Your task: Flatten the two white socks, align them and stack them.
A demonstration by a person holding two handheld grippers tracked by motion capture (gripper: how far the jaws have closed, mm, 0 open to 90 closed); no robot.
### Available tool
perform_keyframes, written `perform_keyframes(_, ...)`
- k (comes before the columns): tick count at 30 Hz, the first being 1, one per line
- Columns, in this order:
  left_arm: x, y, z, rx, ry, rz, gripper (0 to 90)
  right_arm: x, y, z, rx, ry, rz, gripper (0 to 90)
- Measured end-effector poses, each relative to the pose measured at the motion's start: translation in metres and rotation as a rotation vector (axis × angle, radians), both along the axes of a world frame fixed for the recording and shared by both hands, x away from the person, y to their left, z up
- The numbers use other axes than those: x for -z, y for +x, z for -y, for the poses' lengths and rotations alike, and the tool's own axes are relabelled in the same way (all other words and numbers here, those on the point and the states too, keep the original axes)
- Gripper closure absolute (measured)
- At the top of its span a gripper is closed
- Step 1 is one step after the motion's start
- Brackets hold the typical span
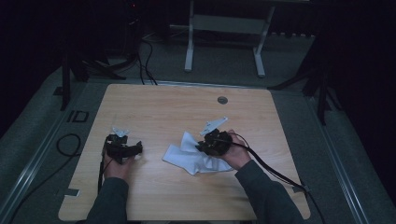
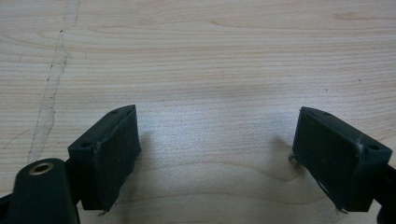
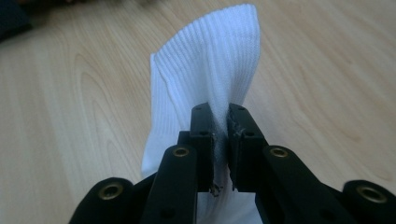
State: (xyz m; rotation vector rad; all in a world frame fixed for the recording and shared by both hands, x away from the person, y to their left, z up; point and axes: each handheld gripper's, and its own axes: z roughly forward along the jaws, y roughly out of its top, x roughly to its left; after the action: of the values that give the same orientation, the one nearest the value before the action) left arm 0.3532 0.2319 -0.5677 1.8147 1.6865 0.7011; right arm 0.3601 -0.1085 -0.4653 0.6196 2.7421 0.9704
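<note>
Right gripper [image 3: 219, 140]: jaws pinch white sock [image 3: 205, 70], ribbed fabric between pads.
Left gripper [image 2: 217, 154]: jaws spread, over bare table [image 2: 210, 56].

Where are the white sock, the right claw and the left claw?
white sock [image 3: 210, 60], right gripper view, ribbed cuff.
right claw [image 3: 219, 140], right gripper view, between jaw tips.
left claw [image 2: 217, 154], left gripper view, between open jaws.

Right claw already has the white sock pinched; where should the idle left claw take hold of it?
Probably the sock's near-left corner, approached from the left: it lies flat on the table, nearest the open left claw, away from the right claw.
</note>
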Motion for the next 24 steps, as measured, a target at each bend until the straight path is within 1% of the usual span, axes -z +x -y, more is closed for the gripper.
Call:
perform_keyframes(4,0.0,0.0,0.0,-0.001,0.001,0.0,14.9,0.015,0.002,-0.012,0.025,-0.011,-0.011,81.5)
perform_keyframes(6,0.0,0.0,0.0,0.0,0.0,0.0,14.9,0.022,0.003,-0.016,0.037,0.004,-0.033,81.6)
perform_keyframes(9,0.0,0.0,0.0,0.0,-0.001,0.002,14.9,0.029,0.005,-0.023,0.055,0.014,-0.05,81.6)
perform_keyframes(13,0.0,0.0,0.0,-0.001,0.0,0.002,14.8,0.035,0.007,-0.026,0.078,0.024,-0.056,81.7)
perform_keyframes(17,0.0,0.0,0.0,0.0,-0.001,0.002,14.9,0.039,0.007,-0.028,0.089,0.039,-0.058,81.8)
perform_keyframes(24,0.0,0.0,0.0,-0.001,-0.001,0.002,14.9,0.049,0.006,-0.034,0.071,0.049,-0.068,81.8)
